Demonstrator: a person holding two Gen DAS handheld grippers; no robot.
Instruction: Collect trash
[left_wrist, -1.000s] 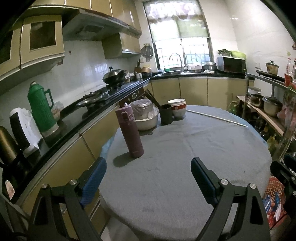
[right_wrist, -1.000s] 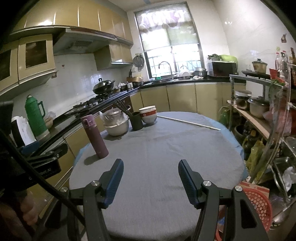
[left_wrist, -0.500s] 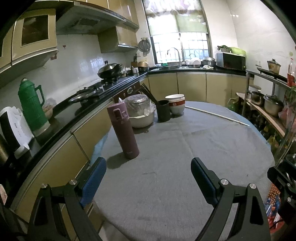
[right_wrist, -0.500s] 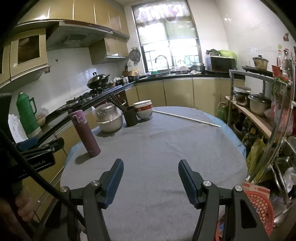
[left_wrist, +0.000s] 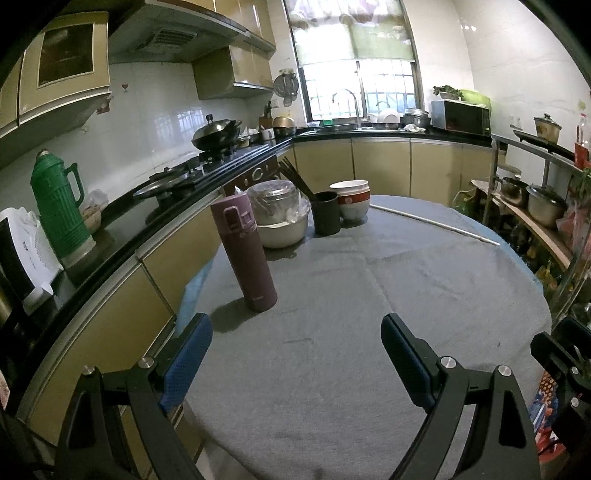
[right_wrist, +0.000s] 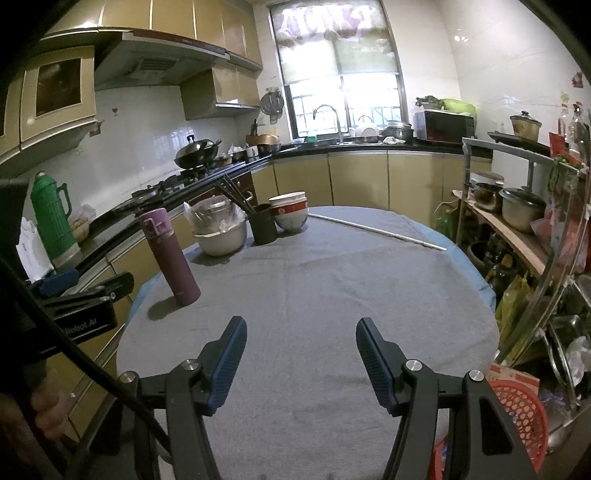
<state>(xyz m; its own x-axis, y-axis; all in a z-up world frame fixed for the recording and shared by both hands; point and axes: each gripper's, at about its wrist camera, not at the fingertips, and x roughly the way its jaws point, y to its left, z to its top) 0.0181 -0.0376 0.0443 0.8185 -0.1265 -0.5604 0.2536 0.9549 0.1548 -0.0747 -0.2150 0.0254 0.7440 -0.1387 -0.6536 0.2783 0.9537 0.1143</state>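
Trash cannot be told apart for certain among the things in view. Left gripper (left_wrist: 293, 325) hangs over the near edge of the table (left_wrist: 369, 387), tilted downward, jaws wide apart with only grey cloth between them. Right gripper (right_wrist: 301, 325) tilts down the same way beside it, jaws apart less widely, gripping nothing. A hand (right_wrist: 40, 410) grips the left handle. Beyond stand a purple flask (left_wrist: 245, 254), a bowl (left_wrist: 282, 230), a dark cup (left_wrist: 326, 218) and a white rod (left_wrist: 436, 223). A red basket (right_wrist: 521, 410) sits low, right of the table.
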